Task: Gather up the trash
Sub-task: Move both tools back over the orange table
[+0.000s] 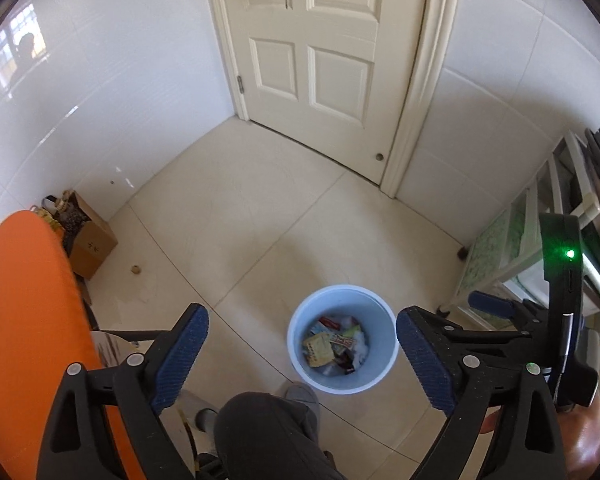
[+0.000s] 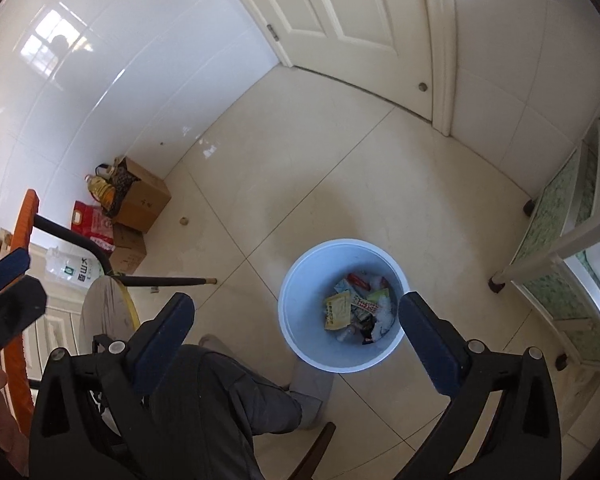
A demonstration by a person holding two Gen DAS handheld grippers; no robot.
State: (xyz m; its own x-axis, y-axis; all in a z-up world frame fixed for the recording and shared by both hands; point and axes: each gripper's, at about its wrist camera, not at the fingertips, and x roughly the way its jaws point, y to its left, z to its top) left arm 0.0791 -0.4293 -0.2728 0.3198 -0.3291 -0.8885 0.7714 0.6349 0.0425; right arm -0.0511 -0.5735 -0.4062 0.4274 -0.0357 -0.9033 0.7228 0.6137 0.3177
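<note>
1. Below and between the spread fingers of the left gripper (image 1: 302,354) stands a pale blue waste bin (image 1: 300,354) on the tiled floor (image 1: 260,220), its jaws released with nothing between the pads.
2. The right gripper (image 2: 296,338) likewise stands wide apart and empty, the bin (image 2: 290,308) just ahead of it, nearer its right finger.
3. Inside the bin lies the collected trash (image 2: 358,308): a yellow packet, a red wrapper and white crumpled pieces.
4. Left of the left gripper is an orange table (image 1: 24,320).
5. Under both grippers shows the person's dark trouser leg (image 1: 268,436) and a grey shoe (image 2: 312,388) beside the bin.
6. Far ahead is a cream panelled door (image 1: 320,60); ahead to the left, a cardboard box (image 2: 144,196).
</note>
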